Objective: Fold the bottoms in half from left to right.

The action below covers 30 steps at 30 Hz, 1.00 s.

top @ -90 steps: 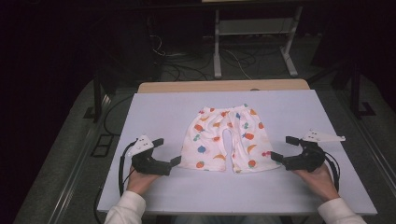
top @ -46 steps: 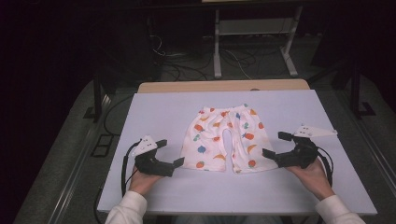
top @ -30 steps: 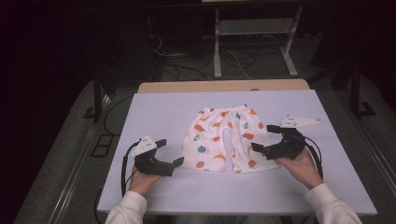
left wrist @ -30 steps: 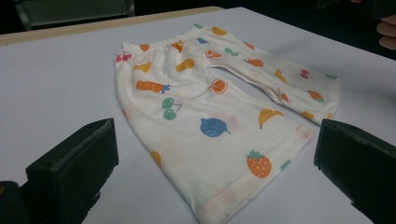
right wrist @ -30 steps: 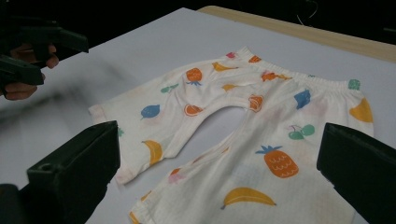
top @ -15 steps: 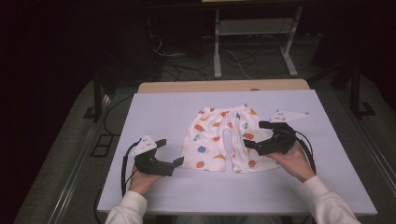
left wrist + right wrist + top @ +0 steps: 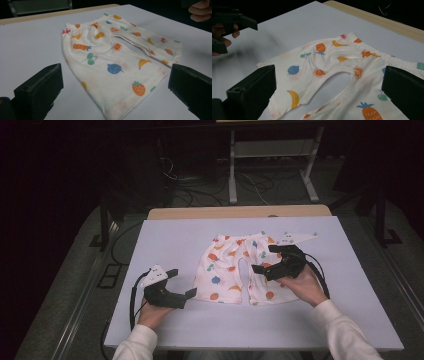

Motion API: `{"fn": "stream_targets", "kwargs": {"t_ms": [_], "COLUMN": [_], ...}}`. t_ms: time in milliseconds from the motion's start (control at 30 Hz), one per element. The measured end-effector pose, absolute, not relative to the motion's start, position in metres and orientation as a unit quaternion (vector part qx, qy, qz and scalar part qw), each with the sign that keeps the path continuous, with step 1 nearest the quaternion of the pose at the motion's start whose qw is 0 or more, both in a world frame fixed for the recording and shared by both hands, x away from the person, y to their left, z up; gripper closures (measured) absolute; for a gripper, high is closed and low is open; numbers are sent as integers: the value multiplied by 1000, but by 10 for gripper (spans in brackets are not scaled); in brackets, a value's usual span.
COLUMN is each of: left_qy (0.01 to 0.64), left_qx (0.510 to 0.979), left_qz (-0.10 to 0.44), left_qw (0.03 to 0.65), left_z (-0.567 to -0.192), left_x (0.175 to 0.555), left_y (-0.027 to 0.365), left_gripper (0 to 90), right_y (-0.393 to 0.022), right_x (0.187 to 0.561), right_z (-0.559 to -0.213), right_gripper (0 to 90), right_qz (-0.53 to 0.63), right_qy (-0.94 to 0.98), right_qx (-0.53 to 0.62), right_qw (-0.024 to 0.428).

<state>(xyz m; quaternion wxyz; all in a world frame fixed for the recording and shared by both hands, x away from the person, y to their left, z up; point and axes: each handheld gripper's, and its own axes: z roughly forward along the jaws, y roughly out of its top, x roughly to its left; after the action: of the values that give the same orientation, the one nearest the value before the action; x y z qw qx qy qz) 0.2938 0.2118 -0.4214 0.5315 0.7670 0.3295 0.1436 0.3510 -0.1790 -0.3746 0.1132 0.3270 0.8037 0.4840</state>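
White child's shorts (image 7: 240, 267) printed with coloured fruit lie flat on the table, waistband at the far side, legs toward the person. My left gripper (image 7: 182, 282) rests on the table just left of the left leg hem (image 7: 130, 100), jaws open, nothing between them. Over the right leg hovers my right gripper (image 7: 263, 259), open and pointing left toward the crotch gap (image 7: 334, 85). The left gripper's black fingers (image 7: 234, 22) show far off in the right gripper view.
The white tabletop (image 7: 170, 240) has a wooden strip (image 7: 240, 212) along its far edge. Behind the table stand a white metal frame (image 7: 270, 165) and floor cables (image 7: 200, 185). A cable (image 7: 133, 295) loops from the left gripper.
My right gripper has moved left from the table's right side to above the shorts' right leg. The left gripper has stayed put.
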Motion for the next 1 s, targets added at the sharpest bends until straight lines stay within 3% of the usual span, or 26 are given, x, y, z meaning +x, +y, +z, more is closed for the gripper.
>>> {"fn": "stream_targets", "kwargs": {"t_ms": [1000], "left_qy": [330], "left_qx": [766], "left_qz": [142], "left_qw": [533], "left_z": [-421], "left_x": [294], "left_y": [212], "left_gripper": [0], "right_y": [-139], "right_x": [391], "right_z": [-377], "right_gripper": [0], "right_qz": [478], "right_qy": [810], "right_qx": [327], "right_qw": [89]}}
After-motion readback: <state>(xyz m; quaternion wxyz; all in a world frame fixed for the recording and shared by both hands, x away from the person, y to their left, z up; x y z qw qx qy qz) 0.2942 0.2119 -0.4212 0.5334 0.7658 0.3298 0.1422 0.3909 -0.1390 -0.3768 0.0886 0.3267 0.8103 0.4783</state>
